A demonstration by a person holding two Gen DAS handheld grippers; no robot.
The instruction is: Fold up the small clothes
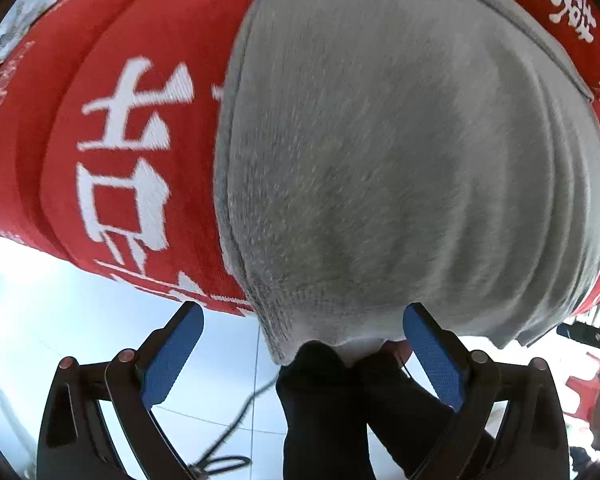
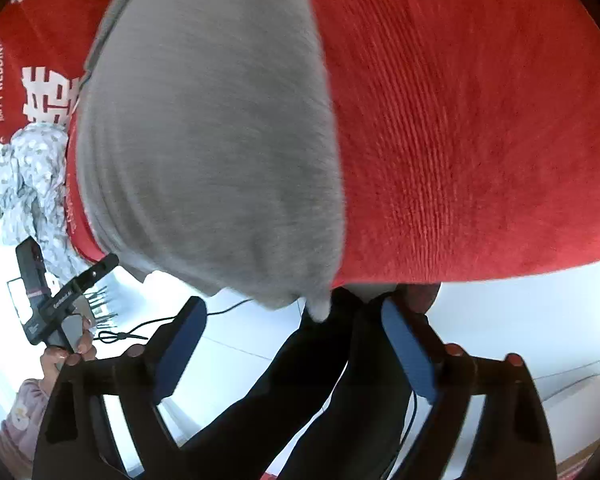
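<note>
- The left gripper (image 1: pixel 303 322) stood open, its blue pads (image 1: pixel 172 356) well apart and nothing pressed between them.
- Just ahead of its fingertips, the near edge of a grey knitted garment (image 1: pixel 400 168) hung over the rim of the table — the right pad looked very close to that hem, though whether it touched I could not tell.
- Beyond and to both sides of the garment lay a red cloth (image 1: pixel 80 128) with large white characters, covering the table.
- Below the claw, between its fingers, were a person's dark trouser legs (image 1: pixel 324 408) on a pale tiled floor (image 1: pixel 60 300), with a black cable (image 1: pixel 236 412) trailing left.
- The right gripper (image 2: pixel 294 312) was also open, pads clear of any cloth.
- Straight ahead of it drooped the same grey garment, its lower corner hanging just beyond the fingertips; red cloth spread to the right.
- Far to its left sat a crumpled pale patterned cloth (image 2: pixel 32 176) at the table's edge — beneath it, a hand (image 2: pixel 68 356) held the other gripper.
</note>
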